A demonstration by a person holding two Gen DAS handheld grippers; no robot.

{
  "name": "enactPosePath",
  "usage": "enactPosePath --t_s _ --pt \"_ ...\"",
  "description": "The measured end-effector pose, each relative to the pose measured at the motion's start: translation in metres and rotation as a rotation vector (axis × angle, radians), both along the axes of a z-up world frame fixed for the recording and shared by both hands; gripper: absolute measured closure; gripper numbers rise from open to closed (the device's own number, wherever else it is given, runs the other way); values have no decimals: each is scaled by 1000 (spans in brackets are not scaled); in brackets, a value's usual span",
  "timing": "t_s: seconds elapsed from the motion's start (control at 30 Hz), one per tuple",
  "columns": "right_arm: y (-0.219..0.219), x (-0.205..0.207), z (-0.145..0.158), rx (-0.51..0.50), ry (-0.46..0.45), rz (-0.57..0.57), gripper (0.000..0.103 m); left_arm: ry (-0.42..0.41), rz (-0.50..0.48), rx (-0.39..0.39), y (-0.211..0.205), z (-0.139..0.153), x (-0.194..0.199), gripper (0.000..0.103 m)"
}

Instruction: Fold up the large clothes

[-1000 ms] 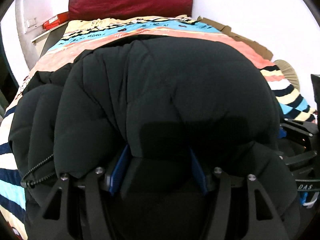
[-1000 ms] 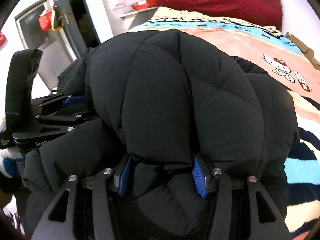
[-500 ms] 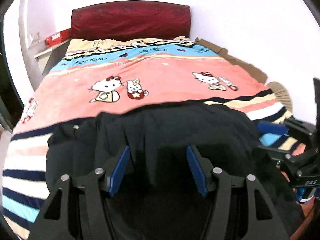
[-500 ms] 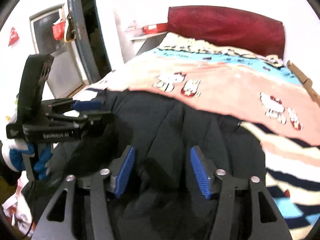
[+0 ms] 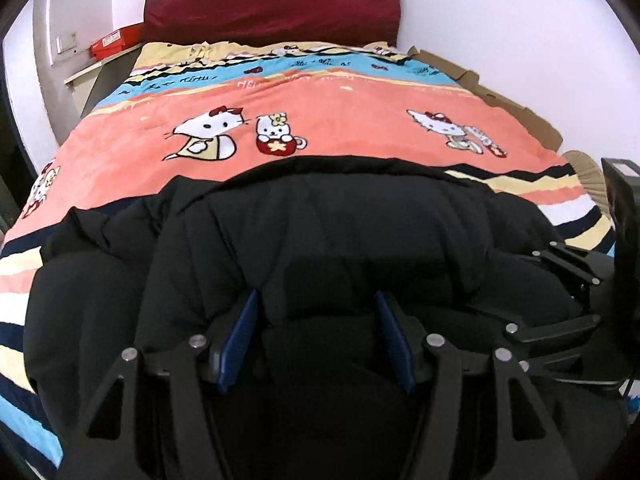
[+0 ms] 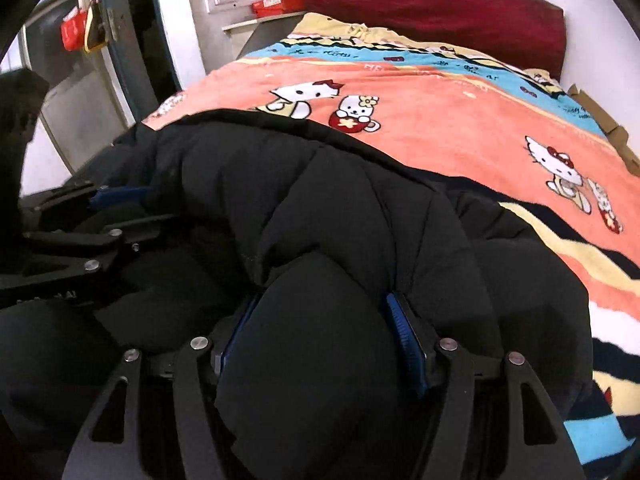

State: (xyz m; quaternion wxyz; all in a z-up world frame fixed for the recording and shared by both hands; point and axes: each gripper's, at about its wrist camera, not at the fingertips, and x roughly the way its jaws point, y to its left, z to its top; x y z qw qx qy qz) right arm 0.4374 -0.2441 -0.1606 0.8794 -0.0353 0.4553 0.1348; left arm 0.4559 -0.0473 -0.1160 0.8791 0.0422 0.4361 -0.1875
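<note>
One black puffer jacket (image 5: 320, 240) at the bed's (image 5: 520, 184) foot edge. One cartoon-print blanket (image 5: 340, 120). One dark red headboard (image 5: 272, 12) at the head edge. Two pairs of tongs: left tongs (image 5: 316, 336), right tongs (image 6: 320, 336), each with two blue pads (image 5: 240, 340). One red box (image 5: 116, 42) beyond the head-left corner. Three full cat figures (image 5: 208, 132) on the blanket.
</note>
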Motion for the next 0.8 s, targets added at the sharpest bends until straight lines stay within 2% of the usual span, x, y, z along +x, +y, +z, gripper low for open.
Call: enactPosePath --t_s 0.13,0.3,0.4,0.57,0.8 --pt "-1 -11 17 -13 23 2 41 -6 -13 44 1 24 -22 45" --pt "-11 -71 66 62 -83 28 41 -37 -66 -32 12 63 -80 45" --pt "-5 -107 82 76 -100 84 41 -43 -98 22 3 64 -110 45" --pt "6 -122 51 6 -14 78 41 11 -68 69 -1 29 -128 45" --pt "-7 -119 10 45 48 27 41 16 -45 56 4 3 -134 45"
